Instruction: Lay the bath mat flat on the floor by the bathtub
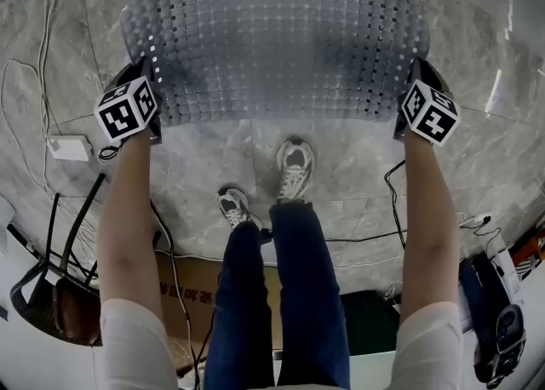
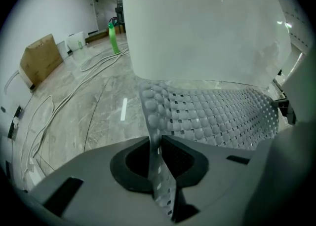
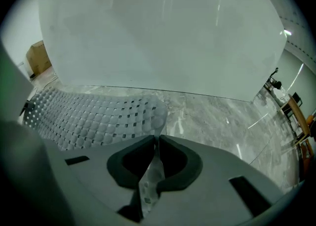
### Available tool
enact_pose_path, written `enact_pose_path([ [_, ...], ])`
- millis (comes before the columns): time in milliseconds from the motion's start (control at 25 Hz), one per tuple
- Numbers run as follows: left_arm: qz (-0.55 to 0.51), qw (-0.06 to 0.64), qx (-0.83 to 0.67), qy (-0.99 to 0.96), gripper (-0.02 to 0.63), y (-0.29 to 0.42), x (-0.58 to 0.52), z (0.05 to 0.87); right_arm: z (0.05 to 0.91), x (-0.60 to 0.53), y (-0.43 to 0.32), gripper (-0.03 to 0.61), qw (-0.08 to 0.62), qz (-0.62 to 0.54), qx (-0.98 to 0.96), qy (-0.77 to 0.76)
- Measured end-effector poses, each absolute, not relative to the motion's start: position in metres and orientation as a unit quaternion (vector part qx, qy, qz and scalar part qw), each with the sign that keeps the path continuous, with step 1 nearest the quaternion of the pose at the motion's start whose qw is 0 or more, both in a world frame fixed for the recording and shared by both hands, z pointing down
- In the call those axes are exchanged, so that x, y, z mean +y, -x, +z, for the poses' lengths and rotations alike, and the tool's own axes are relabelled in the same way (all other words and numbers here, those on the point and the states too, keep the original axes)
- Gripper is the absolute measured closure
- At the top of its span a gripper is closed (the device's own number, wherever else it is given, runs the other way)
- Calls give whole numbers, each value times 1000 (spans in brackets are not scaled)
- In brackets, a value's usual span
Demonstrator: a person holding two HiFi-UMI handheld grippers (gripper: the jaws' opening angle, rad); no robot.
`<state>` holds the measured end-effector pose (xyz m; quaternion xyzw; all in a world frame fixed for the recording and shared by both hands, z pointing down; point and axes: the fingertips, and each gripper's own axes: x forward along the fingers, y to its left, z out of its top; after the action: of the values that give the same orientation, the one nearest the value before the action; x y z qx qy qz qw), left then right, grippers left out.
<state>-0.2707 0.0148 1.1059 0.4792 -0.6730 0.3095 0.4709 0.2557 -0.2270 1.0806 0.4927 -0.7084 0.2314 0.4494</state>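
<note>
A translucent grey bath mat point(image 1: 272, 43) with a grid of bumps and square holes hangs spread out over the marble floor, in front of the white bathtub wall point(image 2: 202, 27). My left gripper point(image 1: 140, 94) is shut on the mat's near left corner. My right gripper point(image 1: 413, 99) is shut on its near right corner. In the left gripper view the mat point(image 2: 212, 116) runs off to the right from the jaws point(image 2: 157, 143). From the right gripper point(image 3: 156, 143) the mat point(image 3: 94, 116) stretches away to the left, with the tub wall point(image 3: 163, 32) close behind it.
The person's two shoes point(image 1: 294, 167) stand just behind the mat. Cables point(image 1: 170, 260) and a white power strip point(image 1: 70, 148) lie at left. A cardboard box point(image 2: 40, 59), a green bottle point(image 2: 114, 37) and hoses sit farther along the floor.
</note>
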Motion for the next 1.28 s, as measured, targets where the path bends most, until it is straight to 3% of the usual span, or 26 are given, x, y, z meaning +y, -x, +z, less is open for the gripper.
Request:
enact_pose_path([
  [320, 292, 488, -677, -468, 562, 283, 16, 1125, 1098, -231, -263, 537, 458, 228, -690, -511],
  [600, 285, 488, -686, -459, 467, 296, 27, 1129, 1093, -235, -269, 521, 444, 236, -670, -546],
  [1000, 273, 499, -680, -463, 452, 289, 40, 1119, 1084, -224, -291, 425, 453, 258, -641, -563],
  [1280, 271, 502, -672, -471, 451, 274, 39, 1086, 1058, -215, -275, 422, 442, 277, -647, -557],
])
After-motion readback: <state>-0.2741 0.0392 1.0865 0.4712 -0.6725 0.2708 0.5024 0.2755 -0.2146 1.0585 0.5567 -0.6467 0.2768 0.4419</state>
